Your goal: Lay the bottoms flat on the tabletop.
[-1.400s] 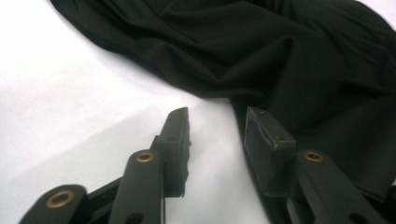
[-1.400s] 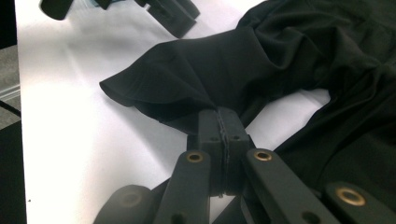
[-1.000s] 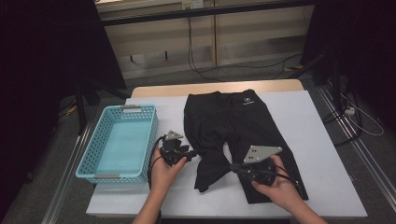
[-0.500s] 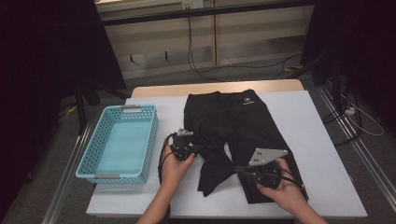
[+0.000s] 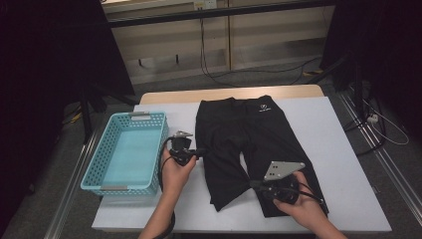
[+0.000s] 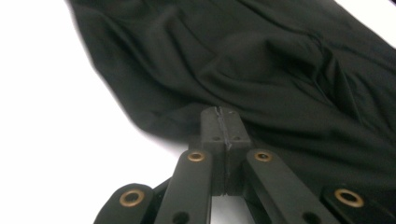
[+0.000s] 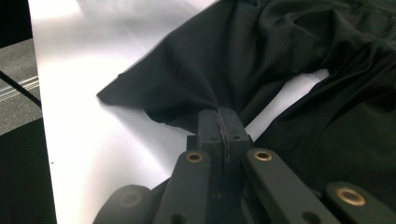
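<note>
Two grippers work black shorts (image 5: 254, 144) on the table (image 5: 343, 164), right of the basket (image 5: 127, 152). High view: left gripper (image 5: 200, 151) at the shorts' left edge, right gripper (image 5: 254, 184) at the leg gap. Left gripper view: jaws just closed, pinching the shorts' (image 6: 261, 60) edge. Right gripper view: jaws clamped on a fold of shorts (image 7: 224, 65).

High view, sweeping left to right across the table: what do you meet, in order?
Blue basket → left gripper, shut on the outer edge of the black shorts' left leg → right gripper, shut on the bunched fabric between the legs → bare white table.
</note>
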A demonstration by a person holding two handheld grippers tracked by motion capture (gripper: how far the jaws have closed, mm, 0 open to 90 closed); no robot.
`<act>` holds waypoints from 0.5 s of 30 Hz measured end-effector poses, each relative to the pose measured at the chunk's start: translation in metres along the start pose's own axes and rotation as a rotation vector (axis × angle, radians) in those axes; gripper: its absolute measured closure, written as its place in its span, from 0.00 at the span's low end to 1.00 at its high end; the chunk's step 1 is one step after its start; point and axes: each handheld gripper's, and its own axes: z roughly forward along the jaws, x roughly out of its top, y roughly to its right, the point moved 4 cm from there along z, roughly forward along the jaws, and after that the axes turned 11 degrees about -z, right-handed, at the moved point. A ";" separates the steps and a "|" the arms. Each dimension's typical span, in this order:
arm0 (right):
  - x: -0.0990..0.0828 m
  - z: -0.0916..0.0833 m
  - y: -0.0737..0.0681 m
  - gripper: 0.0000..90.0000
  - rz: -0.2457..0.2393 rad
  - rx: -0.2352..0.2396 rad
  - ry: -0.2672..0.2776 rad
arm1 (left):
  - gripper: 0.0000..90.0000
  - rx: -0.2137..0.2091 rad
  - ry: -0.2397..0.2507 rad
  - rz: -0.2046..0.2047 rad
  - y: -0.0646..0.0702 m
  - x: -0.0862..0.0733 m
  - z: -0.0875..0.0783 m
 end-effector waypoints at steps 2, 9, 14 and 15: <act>0.000 0.001 0.000 1.00 -0.003 0.002 -0.002 | 1.00 0.014 0.003 0.008 -0.003 0.001 -0.003; 0.003 0.005 -0.004 1.00 -0.016 0.006 0.000 | 1.00 0.051 0.029 0.011 -0.010 0.006 -0.012; 0.006 0.012 -0.008 0.99 -0.033 0.007 -0.015 | 1.00 0.062 0.028 0.003 -0.016 0.003 -0.013; 0.007 0.013 -0.009 0.99 -0.037 0.011 -0.018 | 1.00 0.059 0.025 0.005 -0.016 0.002 -0.013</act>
